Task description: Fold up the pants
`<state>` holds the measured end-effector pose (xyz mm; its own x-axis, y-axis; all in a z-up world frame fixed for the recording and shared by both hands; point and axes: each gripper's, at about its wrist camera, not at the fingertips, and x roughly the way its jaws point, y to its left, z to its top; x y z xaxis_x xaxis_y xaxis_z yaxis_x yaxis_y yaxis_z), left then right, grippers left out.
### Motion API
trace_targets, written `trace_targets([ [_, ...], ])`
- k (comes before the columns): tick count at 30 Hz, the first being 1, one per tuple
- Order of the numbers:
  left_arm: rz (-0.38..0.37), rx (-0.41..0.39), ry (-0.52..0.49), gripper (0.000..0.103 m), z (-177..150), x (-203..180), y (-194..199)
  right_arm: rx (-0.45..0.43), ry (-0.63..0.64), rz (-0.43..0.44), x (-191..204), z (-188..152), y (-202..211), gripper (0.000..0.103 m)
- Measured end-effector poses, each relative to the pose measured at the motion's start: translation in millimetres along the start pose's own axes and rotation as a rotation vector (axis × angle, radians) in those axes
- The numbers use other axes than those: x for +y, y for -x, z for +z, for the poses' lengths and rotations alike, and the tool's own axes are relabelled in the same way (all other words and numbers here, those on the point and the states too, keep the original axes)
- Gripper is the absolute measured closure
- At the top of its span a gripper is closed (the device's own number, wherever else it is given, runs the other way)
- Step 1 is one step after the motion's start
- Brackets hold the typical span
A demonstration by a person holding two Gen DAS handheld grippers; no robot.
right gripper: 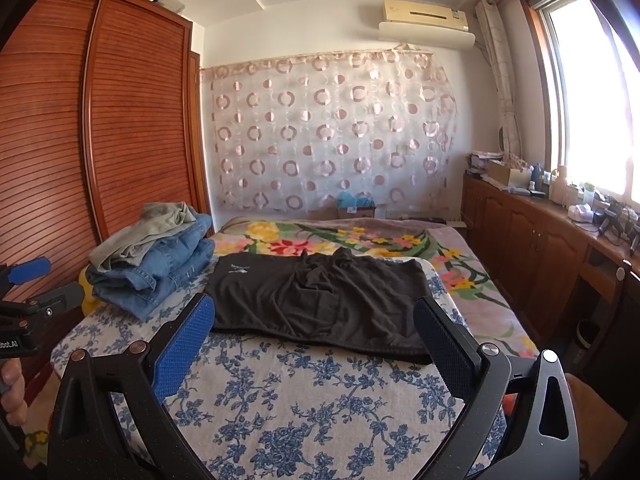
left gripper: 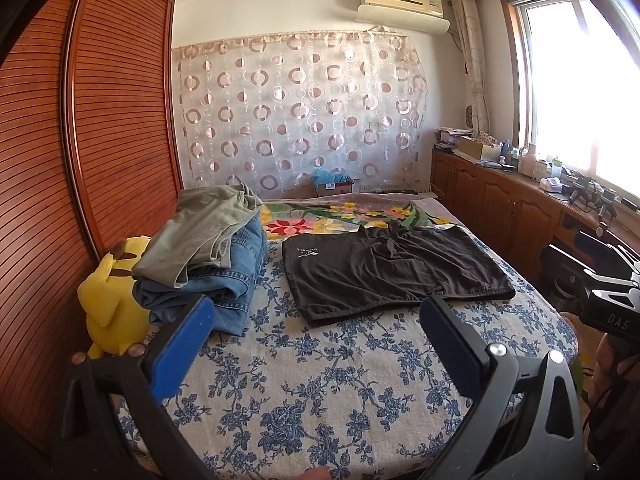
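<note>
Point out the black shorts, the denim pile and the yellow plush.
black shorts (right gripper: 320,304): right wrist view, middle of the fabric.
denim pile (right gripper: 160,268): right wrist view, folded side.
yellow plush (left gripper: 108,300): left wrist view, body.

"DAS" on the right tool (left gripper: 612,312); "bot.AI" on the left tool (right gripper: 16,336)

Bed (left gripper: 320,392) in blue-flowered cover. Lying flat on it, black pants (left gripper: 396,270). Left of pants, 1 stack of folded jeans and grey-green garments (left gripper: 208,256). Beyond pants, bright floral blanket (left gripper: 344,216). Further left, yellow plush toy (left gripper: 114,300).
</note>
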<state>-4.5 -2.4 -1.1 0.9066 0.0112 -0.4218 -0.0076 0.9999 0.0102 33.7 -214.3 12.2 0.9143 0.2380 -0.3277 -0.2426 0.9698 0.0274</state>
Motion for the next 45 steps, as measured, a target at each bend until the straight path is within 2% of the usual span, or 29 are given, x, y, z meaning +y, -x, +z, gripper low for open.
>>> trace_targets([
  [31,0.007,-0.010,-0.011,0.000,4.8,-4.5,5.8,-0.002,-0.002,0.002,0.8,-1.7,-0.3,0.001],
  [45,-0.007,0.020,0.006,0.000,-1.0,0.7,-2.6,0.004,-0.002,-0.001,-6.9,-6.6,3.6,0.001],
])
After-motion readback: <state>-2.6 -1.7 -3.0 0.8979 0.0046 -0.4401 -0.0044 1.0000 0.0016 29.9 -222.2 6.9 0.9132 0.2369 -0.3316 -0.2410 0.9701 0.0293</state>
